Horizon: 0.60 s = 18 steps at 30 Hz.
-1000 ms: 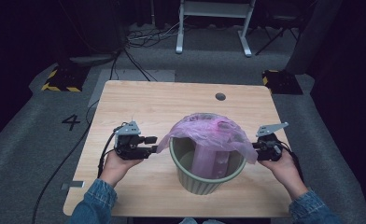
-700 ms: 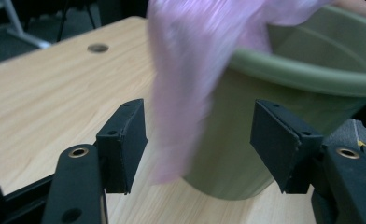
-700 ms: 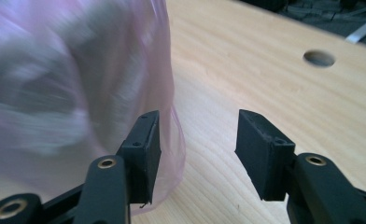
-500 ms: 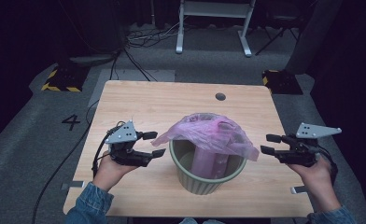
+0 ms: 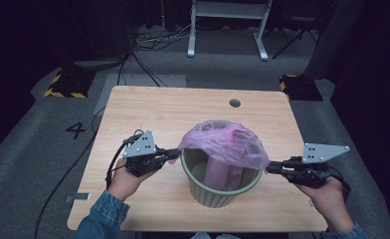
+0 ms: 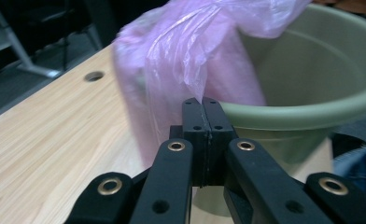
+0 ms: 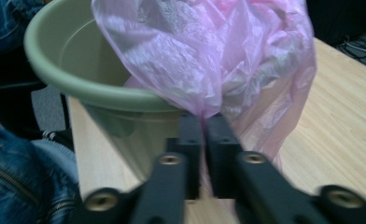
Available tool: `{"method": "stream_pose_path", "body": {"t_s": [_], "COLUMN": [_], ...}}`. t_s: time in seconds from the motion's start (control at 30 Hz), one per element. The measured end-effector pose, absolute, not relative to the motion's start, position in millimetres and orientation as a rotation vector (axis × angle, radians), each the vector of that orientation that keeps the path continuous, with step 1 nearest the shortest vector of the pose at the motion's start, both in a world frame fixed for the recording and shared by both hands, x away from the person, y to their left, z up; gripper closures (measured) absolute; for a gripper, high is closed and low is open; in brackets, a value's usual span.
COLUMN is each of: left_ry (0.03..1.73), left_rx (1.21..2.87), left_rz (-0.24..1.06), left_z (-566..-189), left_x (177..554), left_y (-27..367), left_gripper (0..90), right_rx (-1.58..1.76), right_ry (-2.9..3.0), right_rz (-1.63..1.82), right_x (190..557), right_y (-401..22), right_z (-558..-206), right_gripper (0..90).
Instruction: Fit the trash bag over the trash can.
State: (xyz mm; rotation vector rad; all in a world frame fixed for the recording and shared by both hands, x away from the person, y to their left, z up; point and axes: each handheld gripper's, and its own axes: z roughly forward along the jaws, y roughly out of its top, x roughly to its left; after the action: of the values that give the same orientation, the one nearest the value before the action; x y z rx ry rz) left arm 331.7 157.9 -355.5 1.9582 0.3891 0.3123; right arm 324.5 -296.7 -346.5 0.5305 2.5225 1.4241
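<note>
Bin blocks centre; table beyond free.

Blue denim sleeves are covering both forearms. Each hand is carrying a black two-jaw gripper, the left gripper and the right gripper, both topped by grey three-cornered plates with dark dots, brass-ringed screws showing, black cables trailing.
</note>
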Motion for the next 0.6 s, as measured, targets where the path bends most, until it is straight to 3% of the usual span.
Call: {"method": "stream_pose_path", "body": {"t_s": [0.37,0.6], "left_ry": [0.187,0.137], "left_rx": [1.887,2.002], "left_rz": [0.161,0.106], "left_z": [-383,-406], "left_x": [297,285], "left_y": [173,164], "left_gripper": [89.9,89.9], "right_rx": [0.465,0.515], "right_ry": [2.700,2.774], "right_rz": [1.385,1.365], "right_x": [290,277], "right_y": [-294,-295], "right_z": [-371,-402], "right_gripper": [90.0,90.0]}}
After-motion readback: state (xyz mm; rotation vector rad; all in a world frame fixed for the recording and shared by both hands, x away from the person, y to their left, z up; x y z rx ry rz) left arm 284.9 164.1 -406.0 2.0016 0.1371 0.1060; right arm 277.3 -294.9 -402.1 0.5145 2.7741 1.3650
